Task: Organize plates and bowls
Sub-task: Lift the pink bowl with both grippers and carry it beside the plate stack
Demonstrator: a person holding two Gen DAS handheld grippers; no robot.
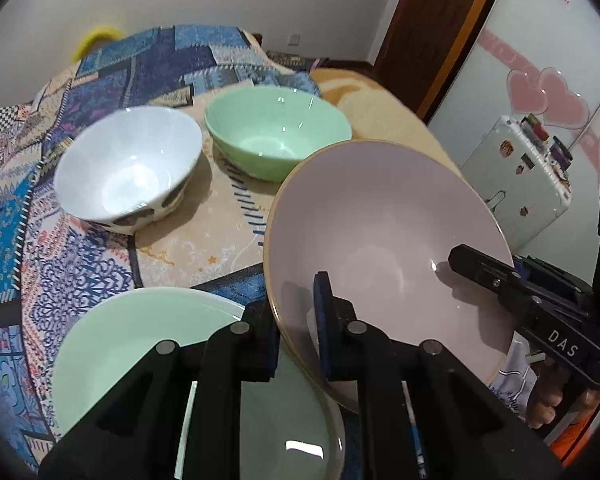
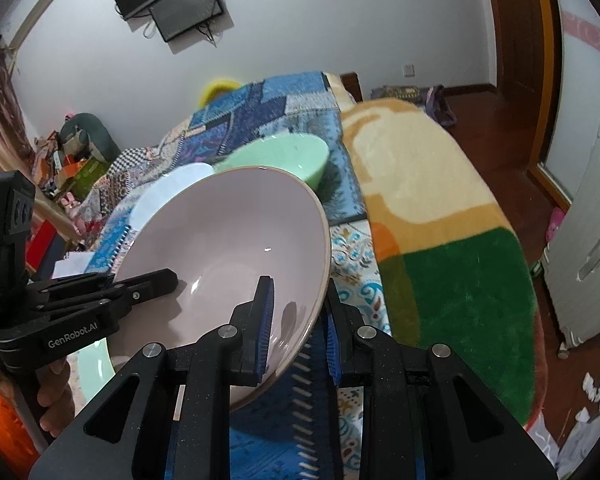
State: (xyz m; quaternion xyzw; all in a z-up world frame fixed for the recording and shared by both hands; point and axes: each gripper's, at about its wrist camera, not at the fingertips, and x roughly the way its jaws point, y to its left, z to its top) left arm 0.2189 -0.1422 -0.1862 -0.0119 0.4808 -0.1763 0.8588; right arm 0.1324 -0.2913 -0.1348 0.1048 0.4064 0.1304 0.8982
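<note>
I have both tongs, left (image 1: 296, 344) and right (image 2: 296, 332), clamped on the pink bowl's (image 1: 380, 240) rim; uneven lifting could tip it onto the green plate (image 1: 140, 340) at seven o'clock.

A large bowl (image 1: 380, 240) hangs tilted above the table (image 1: 204, 240); behind it two bowls (image 1: 128, 164) sit side by side, a plate (image 1: 140, 340) below its left.
</note>
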